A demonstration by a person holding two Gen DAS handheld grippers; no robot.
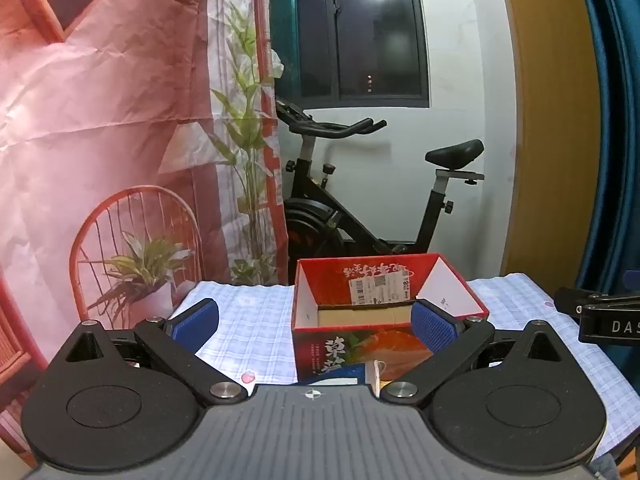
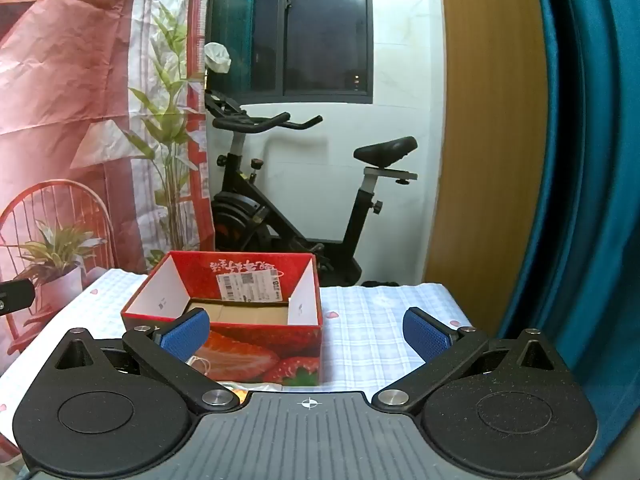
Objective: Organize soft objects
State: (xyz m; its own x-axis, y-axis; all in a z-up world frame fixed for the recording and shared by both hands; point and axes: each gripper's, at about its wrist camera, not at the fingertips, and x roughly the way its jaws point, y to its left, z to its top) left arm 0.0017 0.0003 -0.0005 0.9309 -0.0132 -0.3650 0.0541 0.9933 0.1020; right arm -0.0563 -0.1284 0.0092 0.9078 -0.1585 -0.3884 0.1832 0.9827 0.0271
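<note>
An open red strawberry-print cardboard box (image 1: 384,280) stands on the table covered with a pale checked cloth (image 1: 248,320); it also shows in the right wrist view (image 2: 248,276). Its inside looks empty, with a brown floor. My left gripper (image 1: 316,326) is open and empty, held above the table just before the box. My right gripper (image 2: 306,334) is open and empty, to the right of the box's front. A white tag with thread (image 1: 379,372) peeks out below the box front. No soft object is clearly in view.
A black exercise bike (image 1: 360,200) stands behind the table under a dark window. A printed red and plant backdrop (image 1: 120,120) hangs at left. A wooden panel and blue curtain (image 2: 580,160) are at right. The other gripper's black body (image 1: 608,320) shows at the right edge.
</note>
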